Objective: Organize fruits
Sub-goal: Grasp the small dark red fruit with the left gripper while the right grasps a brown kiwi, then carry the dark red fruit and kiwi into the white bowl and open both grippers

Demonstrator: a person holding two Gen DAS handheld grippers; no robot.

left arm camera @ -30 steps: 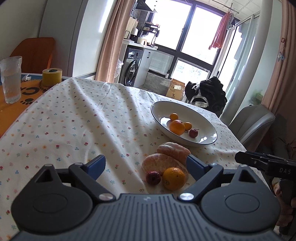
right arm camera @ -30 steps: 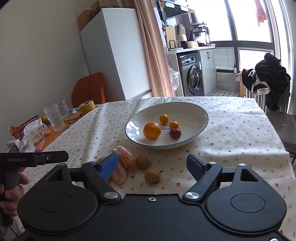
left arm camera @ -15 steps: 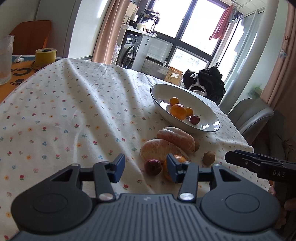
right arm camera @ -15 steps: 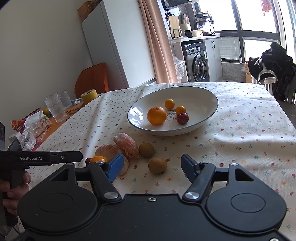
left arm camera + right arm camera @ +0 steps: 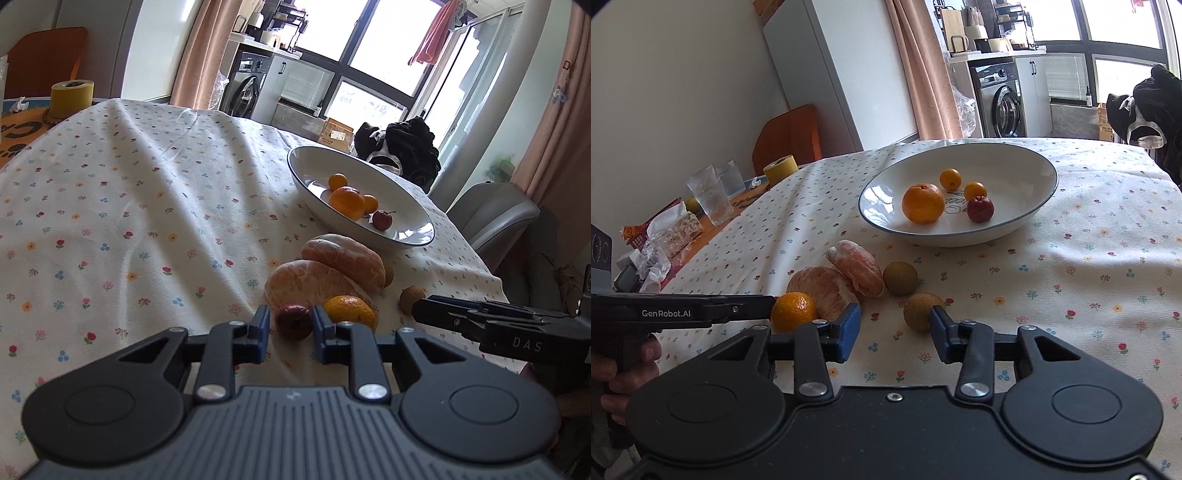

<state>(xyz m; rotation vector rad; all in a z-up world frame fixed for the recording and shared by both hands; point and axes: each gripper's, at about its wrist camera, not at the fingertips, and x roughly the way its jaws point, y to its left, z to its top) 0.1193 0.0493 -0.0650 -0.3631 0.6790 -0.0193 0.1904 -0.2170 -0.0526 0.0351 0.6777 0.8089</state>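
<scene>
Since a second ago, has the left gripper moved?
Yes. The left gripper has advanced toward the bowl and narrowed its jaws around the small red fruit on the cloth.

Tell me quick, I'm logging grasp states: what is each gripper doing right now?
Left gripper: partly closed around the small red fruit; firm grip cannot be told.
Right gripper: open, holding nothing, brown fruit by one finger.

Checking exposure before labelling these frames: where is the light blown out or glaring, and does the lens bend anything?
Left wrist view: window blown out white behind the bowl, and the frame corners go dark. Right wrist view: a glare patch on the bowl's inner wall, bright sunlight on the tablecloth, and the refrigerator leans from fisheye distortion.
</scene>
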